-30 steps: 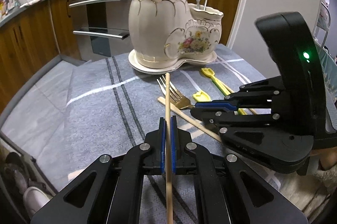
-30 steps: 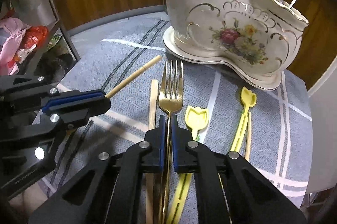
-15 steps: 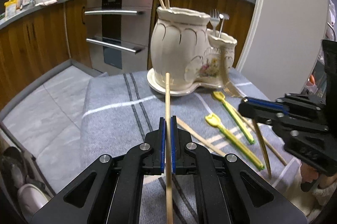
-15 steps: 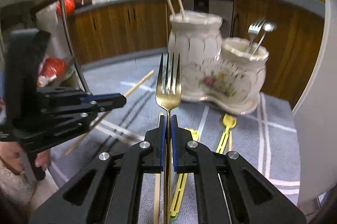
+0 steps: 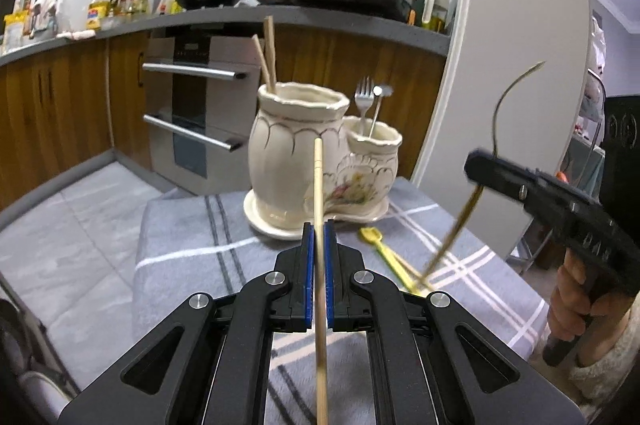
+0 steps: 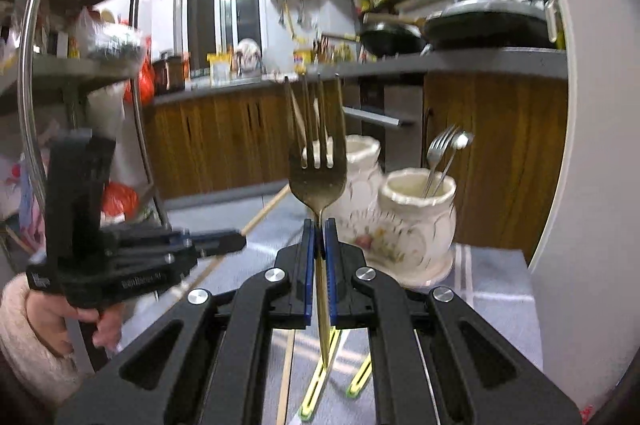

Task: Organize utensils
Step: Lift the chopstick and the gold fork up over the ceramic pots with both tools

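Note:
My left gripper (image 5: 319,229) is shut on a wooden chopstick (image 5: 319,193) that points up toward the cream ceramic holder (image 5: 296,161). The holder's tall pot has two chopsticks (image 5: 269,59) in it; its small pot (image 5: 374,149) holds a silver fork and spoon (image 5: 370,105). My right gripper (image 6: 319,227) is shut on a gold fork (image 6: 318,161), tines up, in front of the holder (image 6: 416,217). In the left wrist view the right gripper (image 5: 480,165) hangs at the right with the fork (image 5: 496,129) seen edge-on. The left gripper (image 6: 236,241) and its chopstick (image 6: 266,211) show in the right wrist view.
Yellow plastic utensils (image 5: 384,251) (image 6: 320,377) and a loose chopstick (image 6: 286,373) lie on the grey striped cloth (image 5: 192,249). A white wall (image 5: 520,65) stands right of the table. An oven (image 5: 192,113), wooden cabinets and a counter with pans are behind; a metal shelf rack (image 6: 80,73) is on the left.
Both grippers rose off the cloth and tilted up, each carrying its utensil. The gold fork left the table and now stands upright in the air; the chopstick lifted too.

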Available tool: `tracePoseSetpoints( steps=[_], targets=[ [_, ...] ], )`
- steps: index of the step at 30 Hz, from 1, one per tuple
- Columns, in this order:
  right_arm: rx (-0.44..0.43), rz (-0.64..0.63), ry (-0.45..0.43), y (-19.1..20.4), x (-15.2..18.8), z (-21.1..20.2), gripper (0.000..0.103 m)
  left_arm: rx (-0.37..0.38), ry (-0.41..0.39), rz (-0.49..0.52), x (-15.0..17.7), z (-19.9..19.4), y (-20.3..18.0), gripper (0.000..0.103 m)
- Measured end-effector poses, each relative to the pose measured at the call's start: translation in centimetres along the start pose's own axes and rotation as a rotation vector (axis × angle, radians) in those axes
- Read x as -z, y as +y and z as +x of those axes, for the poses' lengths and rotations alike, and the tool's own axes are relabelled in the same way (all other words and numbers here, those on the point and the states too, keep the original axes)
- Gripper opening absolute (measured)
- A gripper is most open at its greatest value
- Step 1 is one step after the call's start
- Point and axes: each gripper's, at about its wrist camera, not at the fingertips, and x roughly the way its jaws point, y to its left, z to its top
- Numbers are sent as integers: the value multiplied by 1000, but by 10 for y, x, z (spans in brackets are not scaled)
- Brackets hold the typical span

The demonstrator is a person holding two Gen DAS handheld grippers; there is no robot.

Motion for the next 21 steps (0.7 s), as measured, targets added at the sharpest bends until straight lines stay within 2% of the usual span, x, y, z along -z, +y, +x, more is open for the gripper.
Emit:
tracePoseSetpoints(
  steps=[9, 15, 21],
  targets=[
    [40, 27, -177, -27, -47, 5, 5, -21, -154, 2, -17, -8, -7, 5],
    [20, 95, -224, -57, -74, 19, 5, 14, -243, 0, -56, -3, -12, 5],
    [35, 136, -251, -82, -87, 40, 5, 0, -304, 45, -105, 25, -20, 5]
  ],
)
